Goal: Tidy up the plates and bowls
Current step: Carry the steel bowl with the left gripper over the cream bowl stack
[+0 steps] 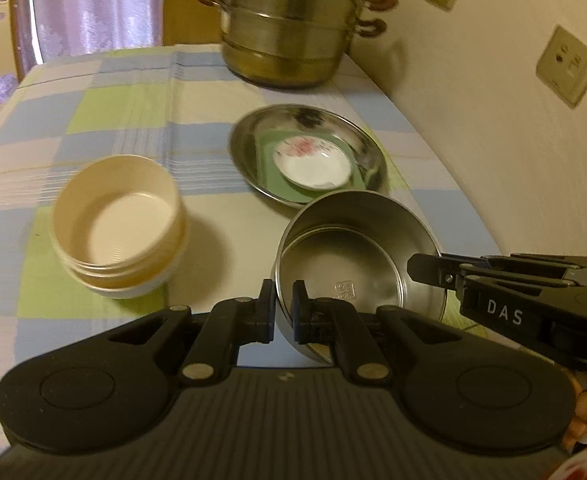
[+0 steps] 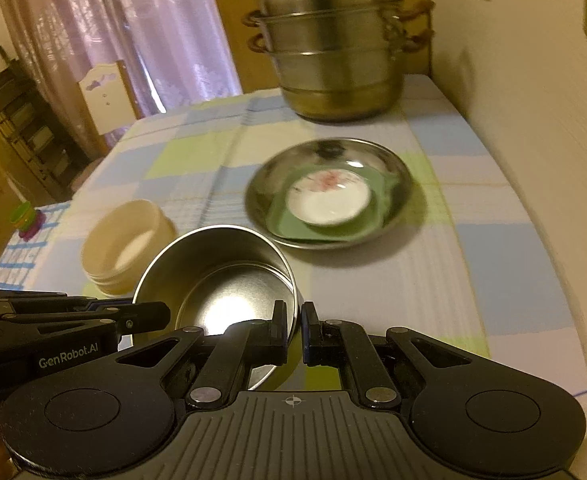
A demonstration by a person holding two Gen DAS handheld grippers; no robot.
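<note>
Both sets of fingers are pinching the same steel bowl [image 1: 357, 256] by its rim, one on each side. The left gripper [image 1: 283, 306] has the near wall of the rim squeezed tight between its pads, and the right gripper [image 2: 294, 330] does the same on the opposite edge, so the bowl hangs tilted between them above the worktop [image 1: 221, 208]. Off to the left sits a cream bowl [image 1: 119, 220], stacked on another one by the looks of it. Just beyond the steel bowl is a steel plate [image 1: 249, 160] holding a green square dish [image 1: 267, 156] with a little white flowered saucer [image 1: 313, 164] on top. Further back on the checked cloth stands a big tiered steamer pot [image 1: 289, 28] near the wall
</note>
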